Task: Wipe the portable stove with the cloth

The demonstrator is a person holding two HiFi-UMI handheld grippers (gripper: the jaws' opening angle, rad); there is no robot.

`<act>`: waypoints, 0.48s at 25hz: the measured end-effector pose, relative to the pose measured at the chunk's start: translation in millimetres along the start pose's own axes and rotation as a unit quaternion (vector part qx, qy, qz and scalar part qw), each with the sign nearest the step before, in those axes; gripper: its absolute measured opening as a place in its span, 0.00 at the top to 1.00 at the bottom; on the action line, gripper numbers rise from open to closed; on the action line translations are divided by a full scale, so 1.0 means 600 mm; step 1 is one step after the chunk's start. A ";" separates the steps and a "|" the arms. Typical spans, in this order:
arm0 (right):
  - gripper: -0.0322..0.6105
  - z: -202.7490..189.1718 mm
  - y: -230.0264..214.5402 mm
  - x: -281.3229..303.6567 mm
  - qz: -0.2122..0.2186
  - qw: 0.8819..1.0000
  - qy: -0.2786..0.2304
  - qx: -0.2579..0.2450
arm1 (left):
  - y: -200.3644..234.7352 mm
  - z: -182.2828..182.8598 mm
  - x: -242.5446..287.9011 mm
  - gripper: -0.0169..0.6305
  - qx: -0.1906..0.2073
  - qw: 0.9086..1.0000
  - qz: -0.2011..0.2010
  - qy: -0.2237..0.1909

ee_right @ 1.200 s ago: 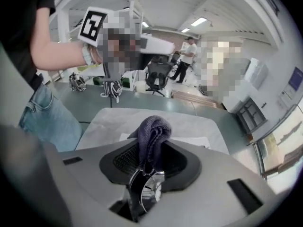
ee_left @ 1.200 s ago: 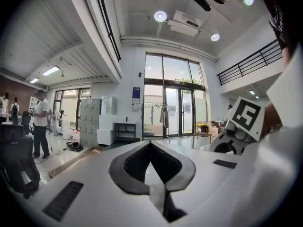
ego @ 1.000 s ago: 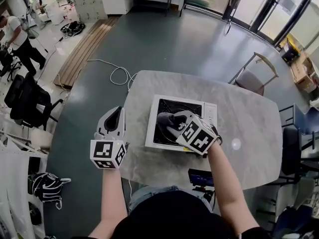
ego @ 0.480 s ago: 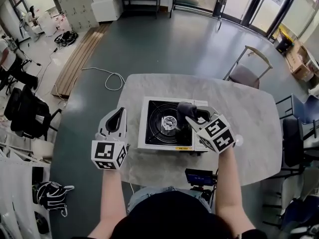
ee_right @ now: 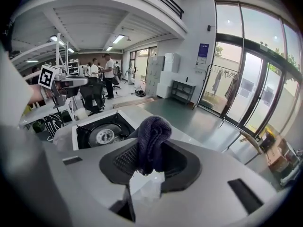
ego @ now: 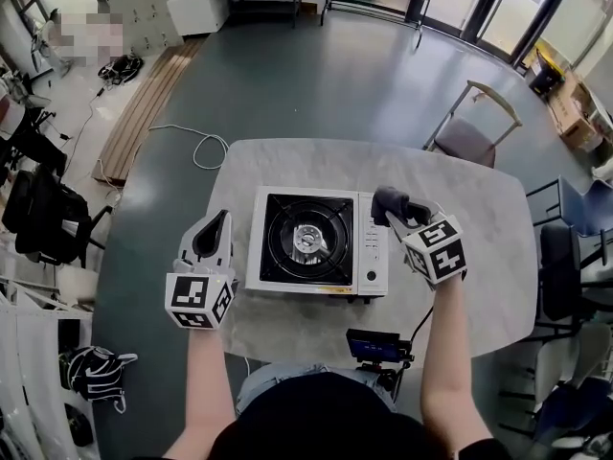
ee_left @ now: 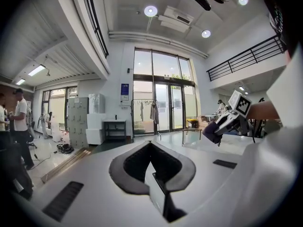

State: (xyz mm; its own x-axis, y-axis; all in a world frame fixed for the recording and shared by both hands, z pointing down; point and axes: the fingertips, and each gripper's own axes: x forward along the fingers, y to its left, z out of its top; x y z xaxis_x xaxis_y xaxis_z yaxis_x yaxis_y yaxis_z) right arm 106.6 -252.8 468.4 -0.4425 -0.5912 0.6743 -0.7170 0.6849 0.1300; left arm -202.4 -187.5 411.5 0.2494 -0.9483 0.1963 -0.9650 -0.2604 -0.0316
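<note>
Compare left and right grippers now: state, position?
The left gripper has jaws together, empty; the right gripper is clamped on the dark cloth. The left gripper sits left of the stove, at the edge of the table; the right gripper sits right of the stove, over the table. Shared: both point toward the table's far side.

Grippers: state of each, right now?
Left gripper: closed, empty.
Right gripper: closed on the cloth.
</note>
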 end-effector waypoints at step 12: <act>0.75 -0.061 -0.077 0.109 0.002 0.995 0.097 -0.028 | 0.028 -0.027 0.021 0.96 -0.031 0.999 0.029 0.030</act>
State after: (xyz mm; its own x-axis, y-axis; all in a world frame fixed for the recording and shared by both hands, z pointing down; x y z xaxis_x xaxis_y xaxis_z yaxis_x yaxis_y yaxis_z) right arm 130.2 -307.5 533.3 -0.3298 -0.4990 0.8014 -0.6813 0.7134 0.1638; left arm -216.6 -201.1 429.1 0.1897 -0.9484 0.2540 -0.9813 -0.1921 0.0158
